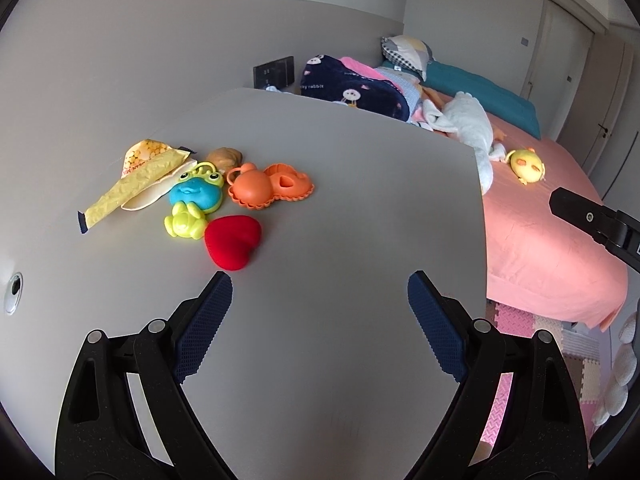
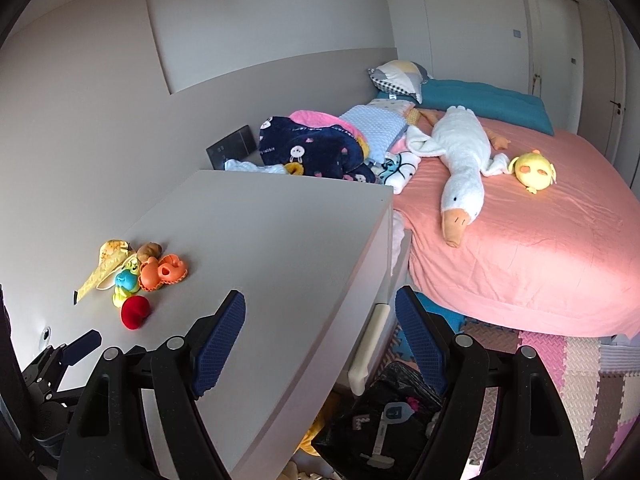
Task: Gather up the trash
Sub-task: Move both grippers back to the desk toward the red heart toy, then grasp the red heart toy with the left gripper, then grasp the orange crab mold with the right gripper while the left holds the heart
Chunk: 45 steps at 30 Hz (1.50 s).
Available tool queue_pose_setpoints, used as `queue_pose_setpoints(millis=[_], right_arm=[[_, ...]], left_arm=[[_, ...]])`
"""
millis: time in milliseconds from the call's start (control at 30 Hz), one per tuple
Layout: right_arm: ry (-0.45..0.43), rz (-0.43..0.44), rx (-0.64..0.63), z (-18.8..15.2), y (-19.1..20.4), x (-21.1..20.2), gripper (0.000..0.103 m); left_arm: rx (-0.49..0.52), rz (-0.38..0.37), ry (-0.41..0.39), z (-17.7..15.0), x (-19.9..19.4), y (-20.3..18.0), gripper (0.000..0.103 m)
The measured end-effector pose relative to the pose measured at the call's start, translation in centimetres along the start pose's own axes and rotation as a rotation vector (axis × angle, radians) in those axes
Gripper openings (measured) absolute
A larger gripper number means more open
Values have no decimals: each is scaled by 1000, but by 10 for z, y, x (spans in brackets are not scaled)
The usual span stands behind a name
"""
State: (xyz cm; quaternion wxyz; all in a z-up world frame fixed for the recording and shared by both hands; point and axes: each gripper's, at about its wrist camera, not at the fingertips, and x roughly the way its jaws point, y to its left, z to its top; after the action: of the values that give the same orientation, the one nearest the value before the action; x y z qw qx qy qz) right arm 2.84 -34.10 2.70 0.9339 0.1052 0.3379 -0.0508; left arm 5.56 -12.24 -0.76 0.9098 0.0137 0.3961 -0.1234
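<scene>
Holding scraps, black trash bag point(image 2: 384, 412) — floor-level

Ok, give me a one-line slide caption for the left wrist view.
Open left gripper above grey table, facing yellow snack wrapper among toys.

The right gripper point(image 2: 320, 312) is hovering with jaws apart over the grey table's point(image 2: 280, 232) near right edge. Far left, a yellow wrapper point(image 2: 98, 268) is lying beside toys point(image 2: 160, 272). A black bag point(image 2: 376, 412) is sitting below.
</scene>
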Motion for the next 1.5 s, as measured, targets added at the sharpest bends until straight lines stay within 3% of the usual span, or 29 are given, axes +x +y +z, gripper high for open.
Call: queue_pose_setpoints(millis=[100, 300, 467, 767, 833, 1000, 1500], right_arm=[[4, 14, -13, 3, 9, 10, 78], [14, 48, -50, 9, 26, 29, 78], [28, 71, -62, 15, 36, 46, 78], [51, 79, -79, 17, 48, 66, 78], [54, 80, -77, 17, 49, 69, 78], [73, 100, -106, 16, 61, 77, 78], [182, 213, -325, 4, 137, 119, 78]], left_arm=[[-37, 26, 0, 4, 9, 13, 87], [-92, 72, 19, 12, 30, 37, 77], [-109, 98, 42, 19, 48, 51, 76], [-108, 91, 93, 27, 75, 62, 67], [-103, 81, 99, 28, 79, 64, 62], [-91, 80, 90, 32, 82, 69, 47], [-132, 141, 45, 31, 48, 112, 47]])
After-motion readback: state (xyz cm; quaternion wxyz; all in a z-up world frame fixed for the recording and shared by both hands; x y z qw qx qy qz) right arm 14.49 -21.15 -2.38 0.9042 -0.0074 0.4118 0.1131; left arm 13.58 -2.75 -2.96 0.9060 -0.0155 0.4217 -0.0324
